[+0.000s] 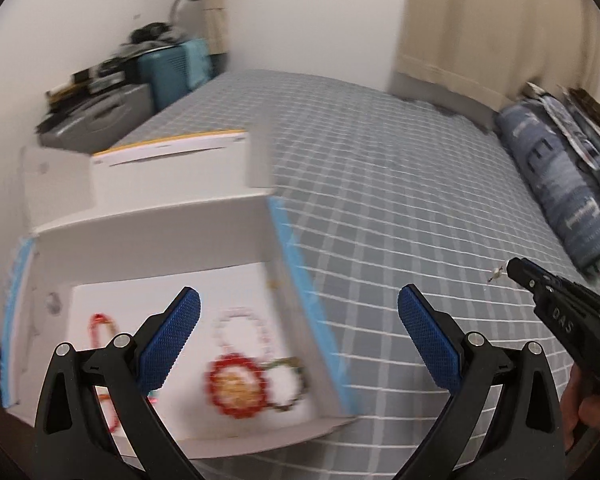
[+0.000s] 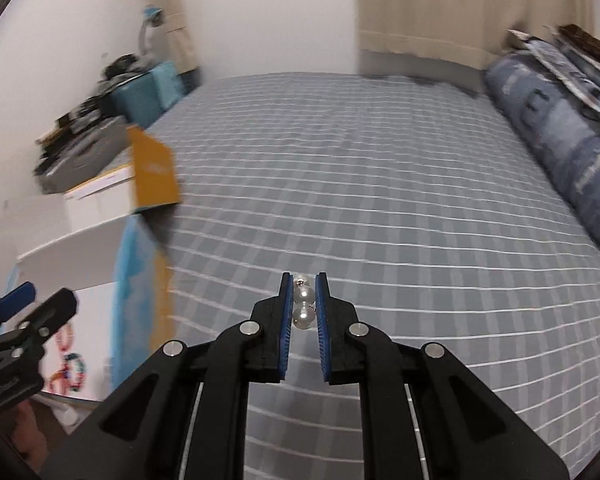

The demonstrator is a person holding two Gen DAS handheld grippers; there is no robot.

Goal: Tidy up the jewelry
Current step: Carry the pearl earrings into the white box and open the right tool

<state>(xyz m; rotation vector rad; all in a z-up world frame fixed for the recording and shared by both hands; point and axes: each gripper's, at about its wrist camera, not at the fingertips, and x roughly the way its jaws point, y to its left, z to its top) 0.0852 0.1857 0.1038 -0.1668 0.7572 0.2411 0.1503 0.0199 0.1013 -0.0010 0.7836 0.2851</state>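
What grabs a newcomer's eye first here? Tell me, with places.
The pearl piece pinched between the right gripper's blue pads, held above the grey checked bedspread. Next, the white box on the bed's left side, with colourful beaded bracelets inside, below the open, empty left gripper.

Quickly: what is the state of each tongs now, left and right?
Left tongs: open, holding nothing.
Right tongs: closed on a pearl piece.

box (image 1: 172, 248) on bed (image 1: 380, 184) (left edge), bracelets (image 1: 236, 384) seemingly inside
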